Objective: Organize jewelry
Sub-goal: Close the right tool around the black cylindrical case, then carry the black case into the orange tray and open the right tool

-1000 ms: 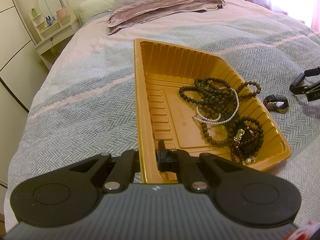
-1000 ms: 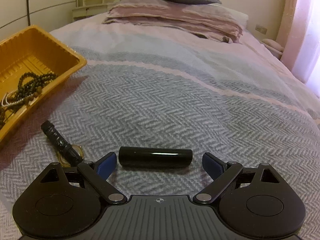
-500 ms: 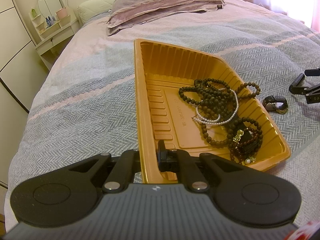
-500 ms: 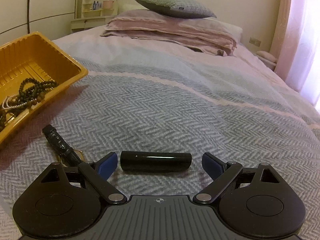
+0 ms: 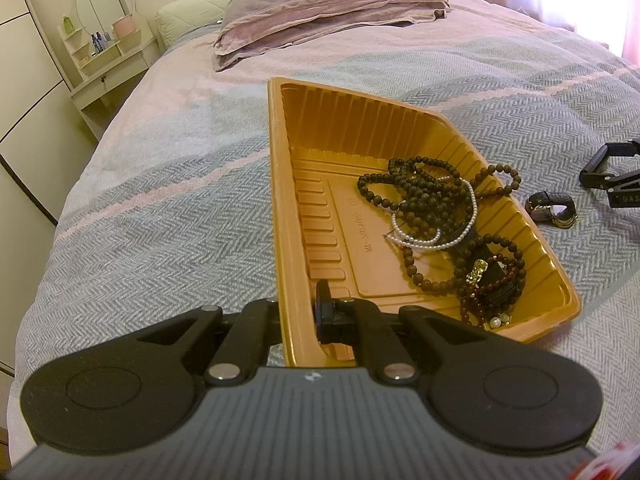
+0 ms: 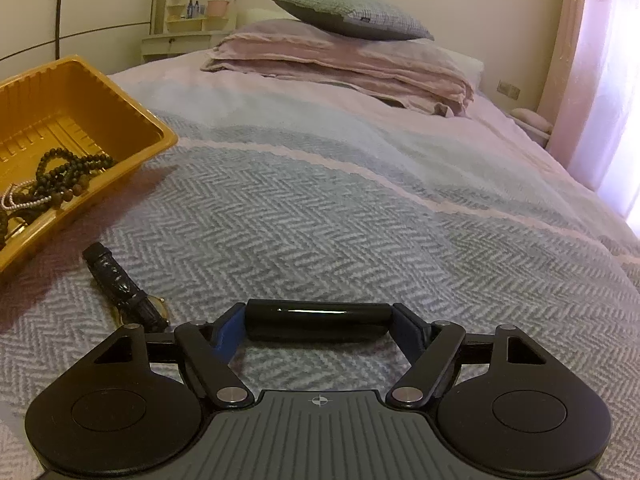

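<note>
An orange plastic tray point(image 5: 352, 136) lies on the bed and holds dark bead necklaces point(image 5: 424, 196) and a pearl strand point(image 5: 464, 228). My left gripper point(image 5: 298, 316) is shut on the tray's near left rim. A black-strap watch point(image 5: 554, 208) lies on the blanket just right of the tray; it also shows in the right wrist view point(image 6: 120, 280). My right gripper point(image 6: 318, 320) is shut on a glossy black cylinder point(image 6: 318, 316), gripping it end to end just above the blanket. The tray point(image 6: 132, 120) sits at that view's left.
The bed has a grey herringbone blanket point(image 6: 360, 216) with pink stripes. Folded pink bedding and a grey pillow point(image 6: 348, 12) lie at the head. A white vanity shelf with a mirror point(image 5: 104, 44) stands beside the bed at the left.
My right gripper has closed on the black cylinder, which was lying between its open fingers before, and it has tilted upward. The left gripper and tray have not moved.
</note>
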Motion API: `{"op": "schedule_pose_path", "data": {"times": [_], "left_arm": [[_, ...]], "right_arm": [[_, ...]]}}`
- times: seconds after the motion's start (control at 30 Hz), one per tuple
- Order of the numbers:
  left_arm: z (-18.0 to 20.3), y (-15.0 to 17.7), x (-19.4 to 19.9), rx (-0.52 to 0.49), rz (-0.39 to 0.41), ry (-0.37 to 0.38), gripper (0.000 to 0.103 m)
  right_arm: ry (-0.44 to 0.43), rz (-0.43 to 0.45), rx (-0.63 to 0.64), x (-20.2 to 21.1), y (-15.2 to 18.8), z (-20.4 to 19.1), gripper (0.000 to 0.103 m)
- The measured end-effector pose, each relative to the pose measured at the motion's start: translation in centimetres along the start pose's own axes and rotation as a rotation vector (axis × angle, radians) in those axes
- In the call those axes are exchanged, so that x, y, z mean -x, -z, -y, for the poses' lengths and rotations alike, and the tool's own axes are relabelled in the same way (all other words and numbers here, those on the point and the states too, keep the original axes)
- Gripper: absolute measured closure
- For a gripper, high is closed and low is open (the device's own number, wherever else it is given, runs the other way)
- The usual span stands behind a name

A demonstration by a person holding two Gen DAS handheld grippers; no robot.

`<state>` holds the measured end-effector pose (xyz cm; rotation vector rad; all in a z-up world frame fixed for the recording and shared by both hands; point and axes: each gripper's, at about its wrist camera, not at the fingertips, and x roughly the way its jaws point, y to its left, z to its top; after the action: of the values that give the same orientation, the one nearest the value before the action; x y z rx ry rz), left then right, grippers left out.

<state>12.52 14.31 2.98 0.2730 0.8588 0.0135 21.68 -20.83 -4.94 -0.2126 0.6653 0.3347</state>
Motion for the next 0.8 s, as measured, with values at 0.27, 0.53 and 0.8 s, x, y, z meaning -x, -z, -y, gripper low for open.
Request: {"op": "schedule_pose_path", "data": {"times": [0.27,0.53,0.8], "left_arm": [[0.0,0.0,0.1,-0.001,0.002,0.001,0.099],[0.0,0.0,0.1,0.002,0.003,0.003,0.099],[-0.2,-0.1,0.2,-0.006,0.002,0.008,0.099]], "right_arm": [[0.039,0.044,-0.005,2.0,-0.6,0.7,0.027],[-0.007,0.037,-0.006,3.4,-1.5,2.2,0.027],[-0.2,0.056,0.117,4.3,-2.9,-0.8,0.027]]}}
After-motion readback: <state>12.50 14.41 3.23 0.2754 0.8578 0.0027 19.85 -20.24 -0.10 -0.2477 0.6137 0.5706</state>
